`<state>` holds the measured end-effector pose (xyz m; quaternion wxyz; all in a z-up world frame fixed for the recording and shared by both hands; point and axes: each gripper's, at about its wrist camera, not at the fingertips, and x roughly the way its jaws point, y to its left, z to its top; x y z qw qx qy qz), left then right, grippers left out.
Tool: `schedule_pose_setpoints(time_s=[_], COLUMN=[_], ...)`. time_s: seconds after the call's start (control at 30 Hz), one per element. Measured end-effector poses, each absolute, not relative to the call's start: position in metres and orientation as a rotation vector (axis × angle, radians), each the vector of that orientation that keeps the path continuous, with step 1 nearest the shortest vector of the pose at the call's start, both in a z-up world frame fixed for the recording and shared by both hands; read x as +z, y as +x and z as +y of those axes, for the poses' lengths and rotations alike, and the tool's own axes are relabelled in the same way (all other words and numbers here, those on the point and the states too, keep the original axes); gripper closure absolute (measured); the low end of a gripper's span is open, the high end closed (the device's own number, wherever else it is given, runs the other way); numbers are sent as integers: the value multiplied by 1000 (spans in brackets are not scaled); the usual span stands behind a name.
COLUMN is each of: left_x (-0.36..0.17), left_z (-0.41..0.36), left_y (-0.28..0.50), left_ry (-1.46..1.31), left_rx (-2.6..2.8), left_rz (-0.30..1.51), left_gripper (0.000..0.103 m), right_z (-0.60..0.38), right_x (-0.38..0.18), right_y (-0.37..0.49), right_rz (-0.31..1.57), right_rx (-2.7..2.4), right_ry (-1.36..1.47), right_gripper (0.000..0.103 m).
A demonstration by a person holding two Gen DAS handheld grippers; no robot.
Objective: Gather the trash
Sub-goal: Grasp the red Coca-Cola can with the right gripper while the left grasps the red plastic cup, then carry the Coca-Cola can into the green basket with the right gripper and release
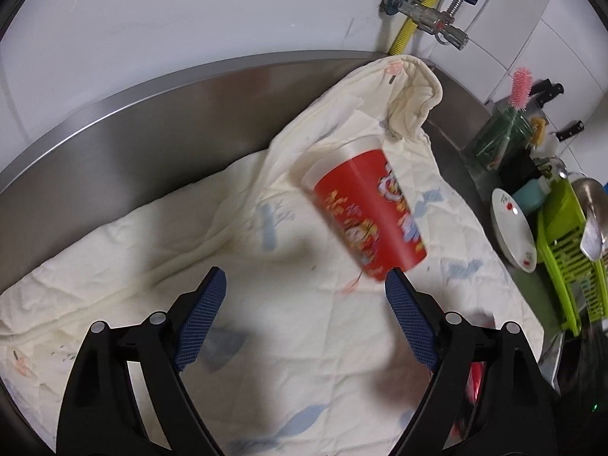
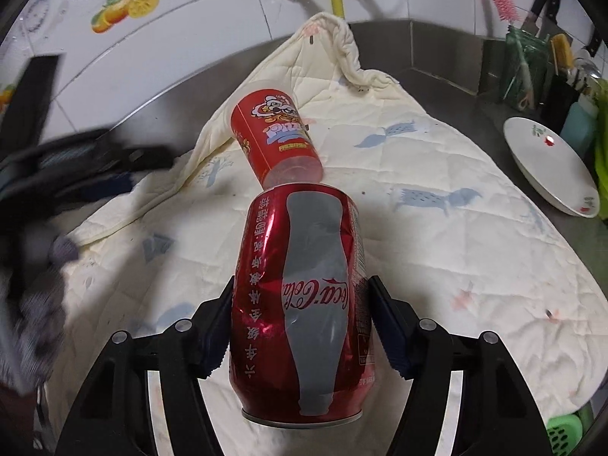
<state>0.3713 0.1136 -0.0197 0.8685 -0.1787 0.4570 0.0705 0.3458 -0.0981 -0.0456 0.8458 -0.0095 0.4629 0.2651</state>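
A red plastic cup (image 1: 366, 211) with a clear rim lies on its side on a cream quilted cloth (image 1: 266, 304) over a steel counter. My left gripper (image 1: 304, 296) is open just short of the cup, its right fingertip at the cup's base. The cup also shows in the right wrist view (image 2: 275, 138). My right gripper (image 2: 302, 307) is shut on a dented red Coca-Cola can (image 2: 302, 300), held above the cloth (image 2: 437, 258). The left gripper appears blurred at the left edge of the right wrist view (image 2: 95, 167).
A steel backsplash (image 1: 133, 129) and white tiled wall stand behind. A white plate (image 2: 551, 163) leans at the right, with a green dish rack (image 1: 566, 250), a knife and utensil holder (image 2: 532, 68) and wall taps with a yellow hose (image 1: 418, 11).
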Motion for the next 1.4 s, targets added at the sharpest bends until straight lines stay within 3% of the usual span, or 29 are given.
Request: schedule_pose_setpoints(time_s=[0.77,1.4], left_x=[-61,-60], left_z=[78,70], left_y=[478,460], left_ry=[-519,-449], left_rx=[261,222], left_rz=[1015,986], left_gripper=[18,28], right_z=[-243,-327], right_x=[-32,-53], right_y=[272,241], right_rz=[895,944], right_rx=[425,241], right_ry=[2,57], right_gripper=[39,39])
